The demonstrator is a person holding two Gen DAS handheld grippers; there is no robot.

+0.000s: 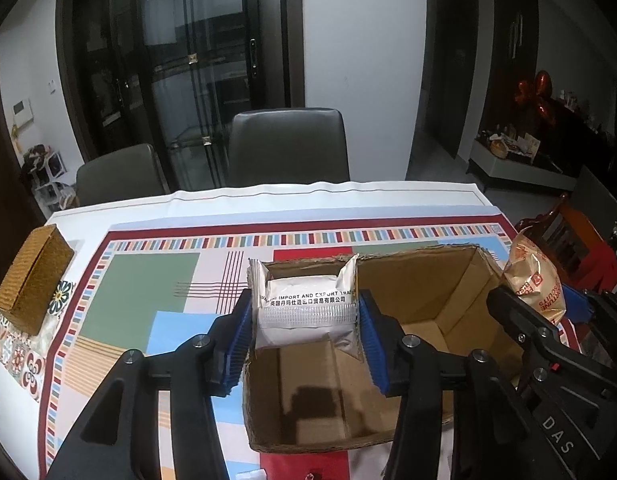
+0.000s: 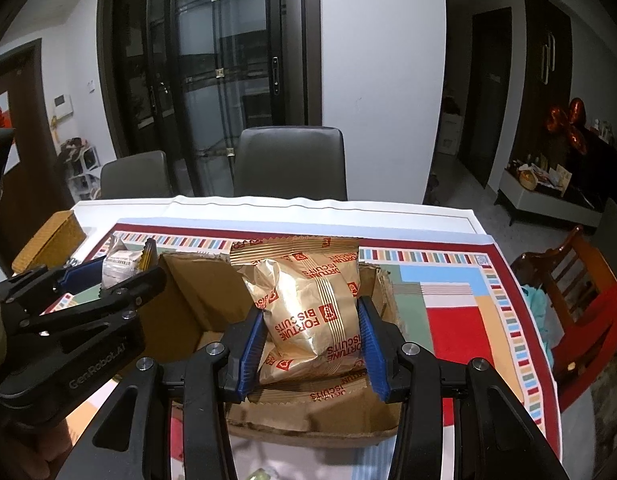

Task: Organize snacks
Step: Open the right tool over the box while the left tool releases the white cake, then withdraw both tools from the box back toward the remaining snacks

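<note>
My left gripper (image 1: pixel 306 320) is shut on a white-silver snack packet (image 1: pixel 306 306) and holds it over the open cardboard box (image 1: pixel 460 280). My right gripper (image 2: pixel 310 338) is shut on a gold Fortune Biscuits packet (image 2: pixel 308 308) and holds it over the same box (image 2: pixel 184 316). In the left wrist view the right gripper (image 1: pixel 548 312) and its gold packet (image 1: pixel 532 276) show at the box's right side. In the right wrist view the left gripper (image 2: pixel 104 276) and its white packet (image 2: pixel 122 266) show at the box's left side. The box floor looks bare where it shows.
A woven basket box (image 1: pixel 32 280) stands at the table's left edge. The table carries a patterned cloth (image 1: pixel 148 280). Two grey chairs (image 1: pixel 288 144) stand behind the table. A wooden chair (image 2: pixel 576 276) stands to the right. A small item lies by the near edge (image 2: pixel 256 474).
</note>
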